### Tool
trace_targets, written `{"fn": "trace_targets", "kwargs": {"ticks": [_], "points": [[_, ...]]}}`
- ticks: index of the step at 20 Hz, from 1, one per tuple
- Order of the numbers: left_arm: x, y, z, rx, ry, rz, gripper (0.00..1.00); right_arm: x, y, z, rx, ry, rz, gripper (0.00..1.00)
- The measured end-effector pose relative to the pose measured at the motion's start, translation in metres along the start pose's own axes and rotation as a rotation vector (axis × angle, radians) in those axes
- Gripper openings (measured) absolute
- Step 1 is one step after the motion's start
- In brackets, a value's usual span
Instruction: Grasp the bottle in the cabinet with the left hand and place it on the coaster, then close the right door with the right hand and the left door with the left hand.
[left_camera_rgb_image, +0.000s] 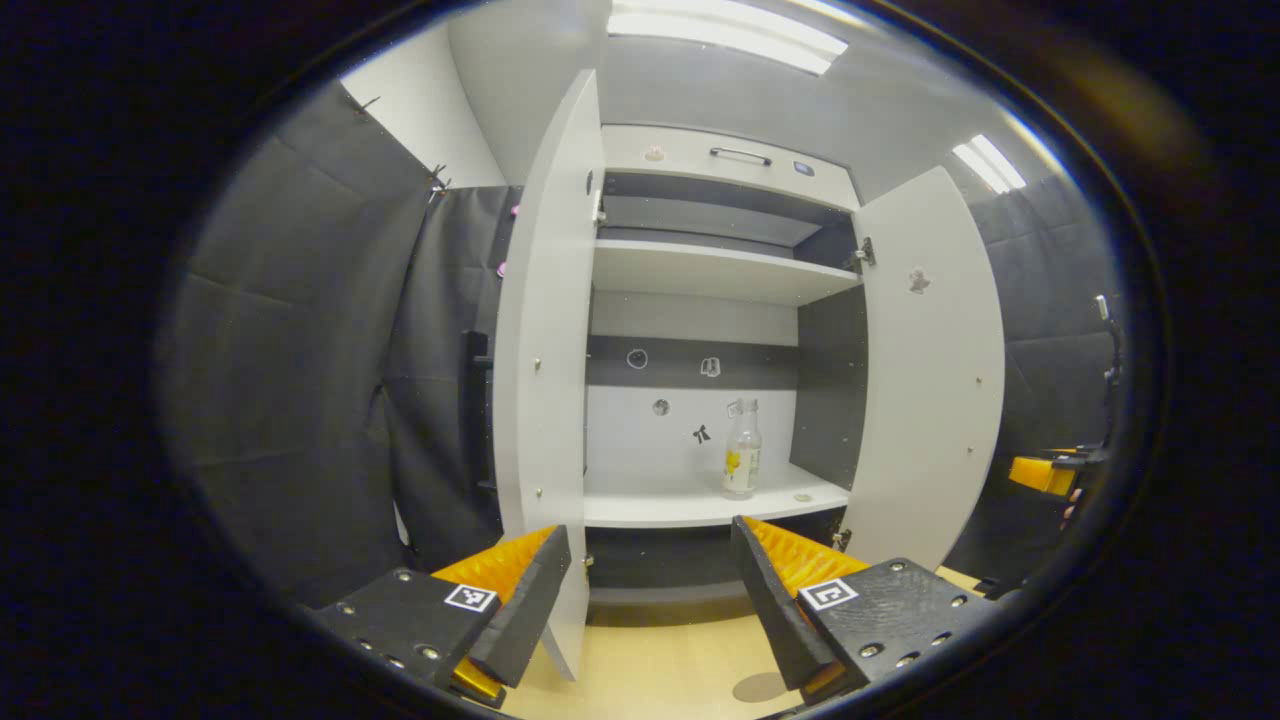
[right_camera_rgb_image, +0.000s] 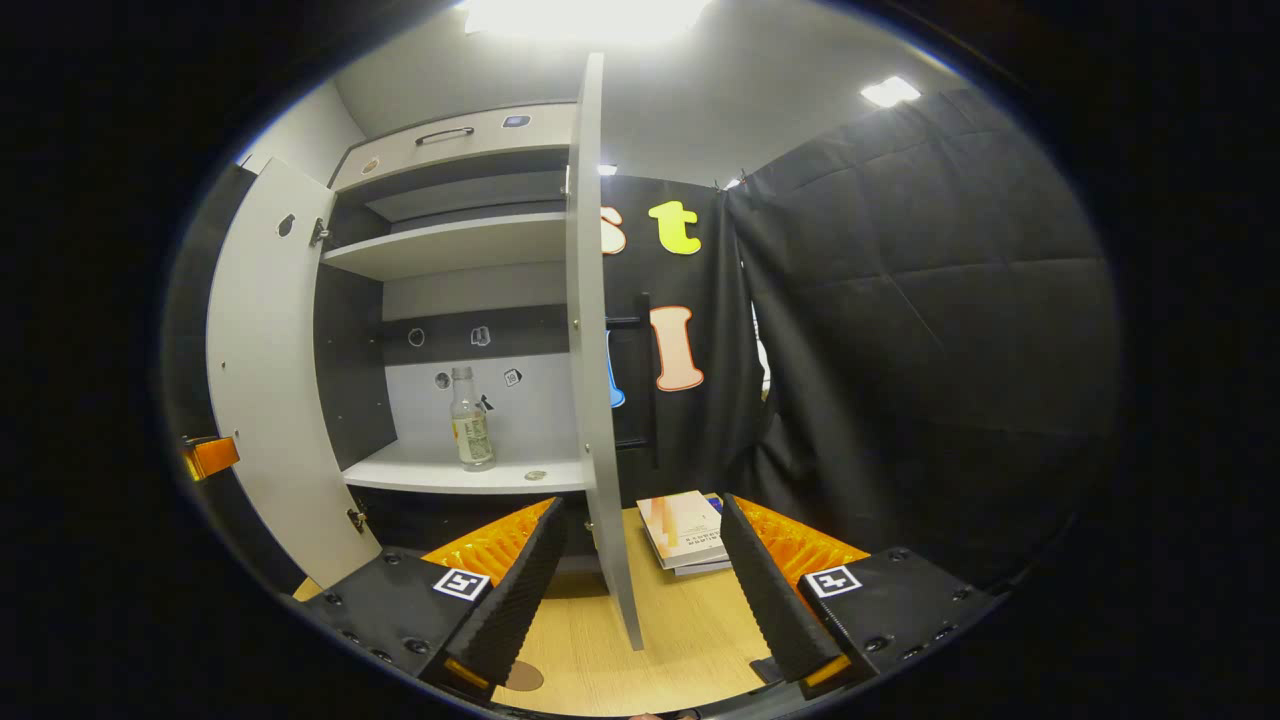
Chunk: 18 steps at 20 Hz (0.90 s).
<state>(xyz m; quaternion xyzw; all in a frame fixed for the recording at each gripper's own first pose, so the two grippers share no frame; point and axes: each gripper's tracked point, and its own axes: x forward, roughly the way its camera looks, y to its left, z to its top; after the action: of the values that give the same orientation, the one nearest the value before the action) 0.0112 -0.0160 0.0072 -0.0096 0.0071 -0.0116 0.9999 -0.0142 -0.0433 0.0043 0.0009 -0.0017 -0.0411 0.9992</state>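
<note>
A clear bottle (left_camera_rgb_image: 740, 450) with a pale label stands upright on the lower shelf (left_camera_rgb_image: 660, 505) of a white cabinet with both doors wide open. My left gripper (left_camera_rgb_image: 645, 600) is open and empty, well in front of the shelf. The left door (left_camera_rgb_image: 545, 380) hangs edge-on beside its left finger. A round brown coaster (left_camera_rgb_image: 760, 687) lies on the wooden table below. In the right gripper view the bottle (right_camera_rgb_image: 470, 432) stands behind the right door (right_camera_rgb_image: 595, 350), whose edge runs down between the fingers of my open right gripper (right_camera_rgb_image: 635, 600). The coaster (right_camera_rgb_image: 522, 676) lies near its left finger.
The right door (left_camera_rgb_image: 930, 370) and left door (right_camera_rgb_image: 265, 380) swing out over the wooden table (right_camera_rgb_image: 690, 640). A stack of books (right_camera_rgb_image: 685, 530) lies on the table right of the cabinet. A small round item (left_camera_rgb_image: 802, 497) rests on the shelf near the bottle. An upper shelf (left_camera_rgb_image: 700, 270) is bare.
</note>
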Motion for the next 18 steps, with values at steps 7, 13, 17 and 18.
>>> {"fn": "trace_targets", "kwargs": {"ticks": [7,13,17,18], "points": [[0.064,-0.052,0.005,-0.015,0.008,-0.094,0.94,0.015,-0.053,0.004,0.011,-0.007,-0.130,0.98],[0.148,-0.088,0.012,0.006,-0.001,-0.145,0.94,0.030,-0.106,-0.006,0.004,0.014,-0.248,0.98],[0.200,-0.098,0.014,0.007,0.000,-0.147,0.99,0.047,-0.134,-0.003,0.020,0.003,-0.305,0.98],[0.214,-0.102,0.015,0.000,0.003,-0.152,0.93,0.051,-0.139,-0.003,0.028,0.003,-0.315,0.98]]}}
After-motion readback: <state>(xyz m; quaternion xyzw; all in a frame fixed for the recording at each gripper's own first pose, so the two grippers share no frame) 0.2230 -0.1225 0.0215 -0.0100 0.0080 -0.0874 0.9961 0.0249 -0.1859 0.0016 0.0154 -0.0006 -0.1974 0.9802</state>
